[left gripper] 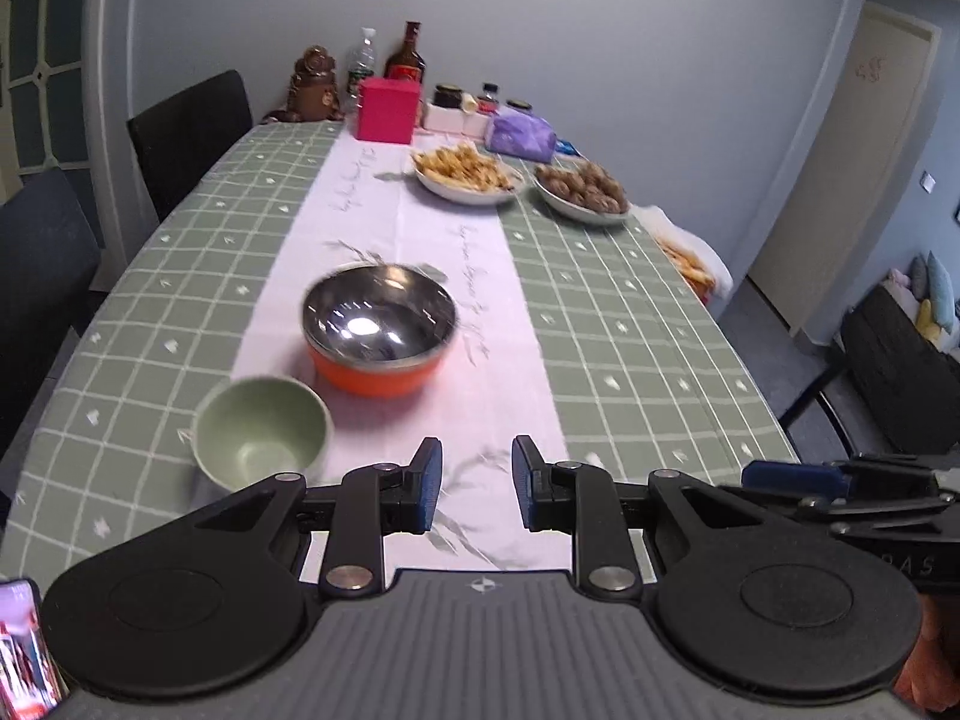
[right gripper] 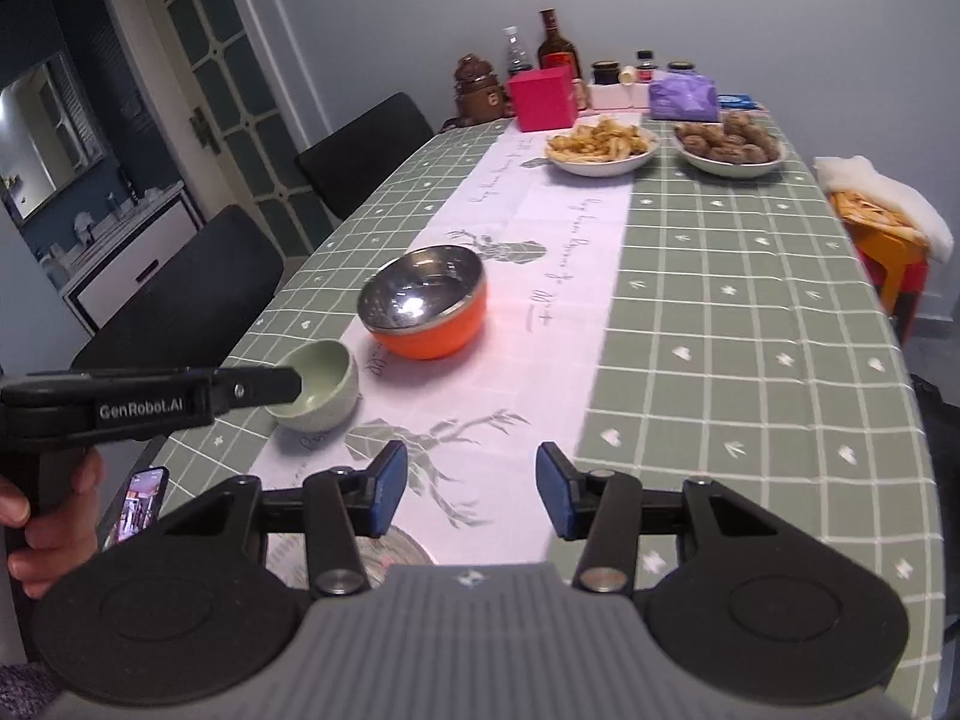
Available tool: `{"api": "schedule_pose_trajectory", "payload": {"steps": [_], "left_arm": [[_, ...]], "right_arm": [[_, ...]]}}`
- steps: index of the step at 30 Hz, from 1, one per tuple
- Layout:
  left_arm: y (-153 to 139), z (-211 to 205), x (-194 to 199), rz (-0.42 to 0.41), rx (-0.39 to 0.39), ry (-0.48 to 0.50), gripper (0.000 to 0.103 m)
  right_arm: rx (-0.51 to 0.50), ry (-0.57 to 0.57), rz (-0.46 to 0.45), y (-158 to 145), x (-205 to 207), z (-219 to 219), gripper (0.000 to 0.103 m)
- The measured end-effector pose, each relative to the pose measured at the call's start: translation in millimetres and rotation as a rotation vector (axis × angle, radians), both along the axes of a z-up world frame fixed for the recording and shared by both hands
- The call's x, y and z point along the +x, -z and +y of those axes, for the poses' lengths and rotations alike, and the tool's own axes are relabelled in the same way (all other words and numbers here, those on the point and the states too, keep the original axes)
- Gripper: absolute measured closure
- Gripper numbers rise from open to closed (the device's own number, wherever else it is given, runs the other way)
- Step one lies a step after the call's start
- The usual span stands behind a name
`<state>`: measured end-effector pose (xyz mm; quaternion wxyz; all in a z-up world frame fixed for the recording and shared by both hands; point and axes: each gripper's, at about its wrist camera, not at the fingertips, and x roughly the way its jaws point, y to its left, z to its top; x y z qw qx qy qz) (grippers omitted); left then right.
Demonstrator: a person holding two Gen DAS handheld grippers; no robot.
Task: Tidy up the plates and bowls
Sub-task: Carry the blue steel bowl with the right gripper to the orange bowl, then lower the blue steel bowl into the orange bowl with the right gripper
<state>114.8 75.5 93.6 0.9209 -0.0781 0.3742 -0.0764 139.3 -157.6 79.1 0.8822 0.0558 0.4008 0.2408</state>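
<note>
An orange bowl with a steel inside (left gripper: 378, 333) stands on the white runner in the left wrist view; it also shows in the right wrist view (right gripper: 426, 303). A small green bowl (left gripper: 261, 432) (right gripper: 321, 387) stands just near-left of it. Two white plates sit at the far end, one with fried strips (left gripper: 468, 177) (right gripper: 600, 147), one with brown balls (left gripper: 582, 195) (right gripper: 729, 147). My left gripper (left gripper: 477, 489) is open and empty, above the runner, right of the green bowl. My right gripper (right gripper: 471, 489) is open and empty over the runner.
A pink box (left gripper: 387, 111), bottles (left gripper: 408, 51), jars and a purple bag (left gripper: 519, 132) crowd the far end. Black chairs (left gripper: 186, 132) line the left side. A phone (right gripper: 141, 504) lies at the near left edge. An orange stool with cloth (right gripper: 882, 222) stands right of the table.
</note>
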Motion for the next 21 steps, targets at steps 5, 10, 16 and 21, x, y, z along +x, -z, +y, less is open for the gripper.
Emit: {"api": "schedule_pose_trajectory", "payload": {"steps": [5,10,16,21], "left_arm": [[5,40,38,-0.029,0.003,-0.039,0.075],[23,73,76,-0.019,-0.08,-0.11,0.075],[46,87,111,0.023,-0.126,-0.143,0.075],[65,86,138,0.056,-0.094,-0.18,0.075]], "right_arm": [[0.017,0.026,0.075,6,50,32,0.056],[0.006,0.073,0.142,21,98,62,0.056],[0.004,0.139,0.213,44,150,85,0.059],[-0.009,0.178,0.238,59,179,97,0.064]]}}
